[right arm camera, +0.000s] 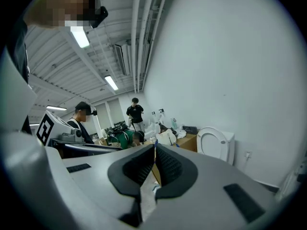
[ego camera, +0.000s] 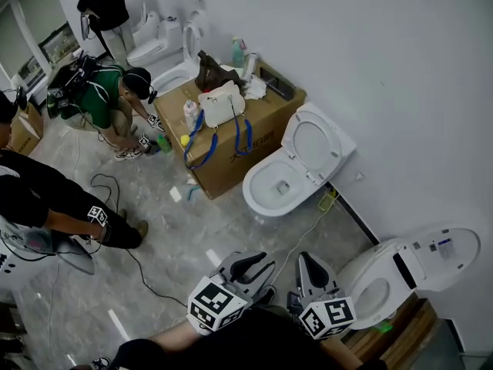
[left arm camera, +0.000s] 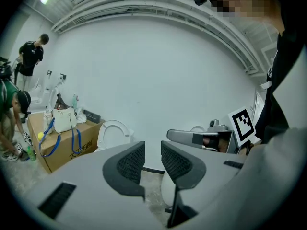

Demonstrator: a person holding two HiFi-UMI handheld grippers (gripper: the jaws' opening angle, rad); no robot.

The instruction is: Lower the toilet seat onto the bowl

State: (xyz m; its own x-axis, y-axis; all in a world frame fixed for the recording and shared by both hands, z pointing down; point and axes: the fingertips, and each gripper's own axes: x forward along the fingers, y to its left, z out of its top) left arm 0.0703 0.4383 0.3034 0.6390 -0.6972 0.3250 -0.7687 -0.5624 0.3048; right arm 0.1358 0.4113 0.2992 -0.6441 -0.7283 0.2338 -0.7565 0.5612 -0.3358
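A white toilet (ego camera: 266,190) stands by the wall in the head view, its seat and lid (ego camera: 312,145) raised against the tank. A second toilet (ego camera: 375,291) with its lid (ego camera: 435,251) up sits at the lower right, close to my grippers. My left gripper (ego camera: 248,262) hangs low in the picture, open and empty; its own view shows a clear gap between the pads (left arm camera: 152,150) and the raised seat (left arm camera: 113,134) beyond. Beside it, my right gripper (ego camera: 308,260) is shut on nothing (right arm camera: 154,150); the raised seat (right arm camera: 214,143) is far off to its right.
A cardboard box (ego camera: 262,133) with a white bag (ego camera: 222,102) and bottles stands left of the first toilet. A person in green (ego camera: 104,99) crouches beside it, another person (ego camera: 46,206) is at the left. A cable (ego camera: 146,276) trails over the floor. More toilets (ego camera: 166,48) stand at the back.
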